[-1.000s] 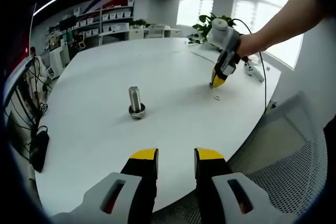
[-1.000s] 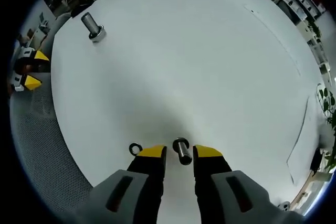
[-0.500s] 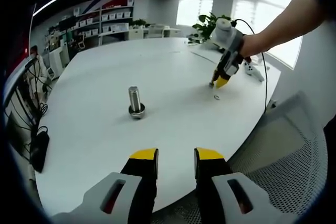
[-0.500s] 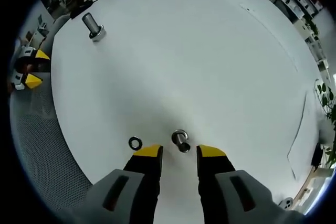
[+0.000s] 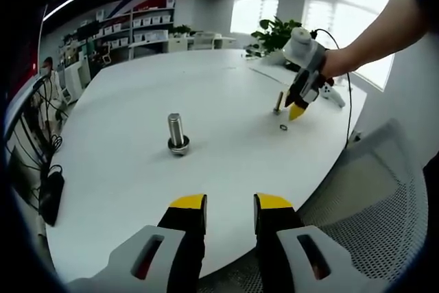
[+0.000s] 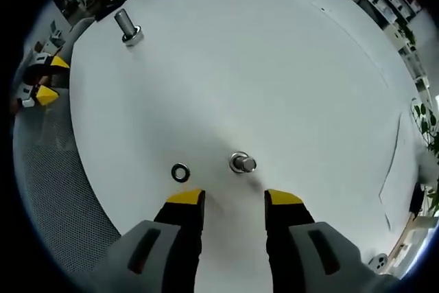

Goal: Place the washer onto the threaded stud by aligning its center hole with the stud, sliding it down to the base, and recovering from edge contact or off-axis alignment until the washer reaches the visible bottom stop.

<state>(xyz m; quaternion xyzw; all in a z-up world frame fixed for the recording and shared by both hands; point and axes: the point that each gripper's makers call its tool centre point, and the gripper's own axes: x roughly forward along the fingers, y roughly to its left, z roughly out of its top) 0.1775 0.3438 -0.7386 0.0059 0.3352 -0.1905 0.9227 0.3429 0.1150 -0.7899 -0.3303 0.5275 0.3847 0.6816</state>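
On the round white table (image 5: 219, 94) a small threaded stud (image 6: 241, 163) stands upright, also seen as the stud (image 5: 278, 103) in the left gripper view. A metal washer (image 6: 180, 173) lies flat just left of it, the same washer (image 5: 283, 127) lying near the table edge. My right gripper (image 6: 233, 198) hovers above and behind both, open and holding nothing. That right gripper (image 5: 300, 109), held by a person's hand, hangs just right of the stud. A larger bolt (image 5: 178, 134) stands mid-table, the same bolt (image 6: 128, 27) at the far left. My left gripper (image 5: 230, 202) is open and empty over the near edge.
A mesh office chair (image 5: 370, 190) stands at the table's right edge. A white controller (image 5: 334, 92) and a cable lie on the far right of the table. Plants (image 5: 274, 32), shelves and desks line the room behind. Dark cables and a box (image 5: 49, 193) sit at the left.
My right gripper opened, let go of the small stud, and drew back and up from it. The stud now stands free on the table. The left gripper held still.
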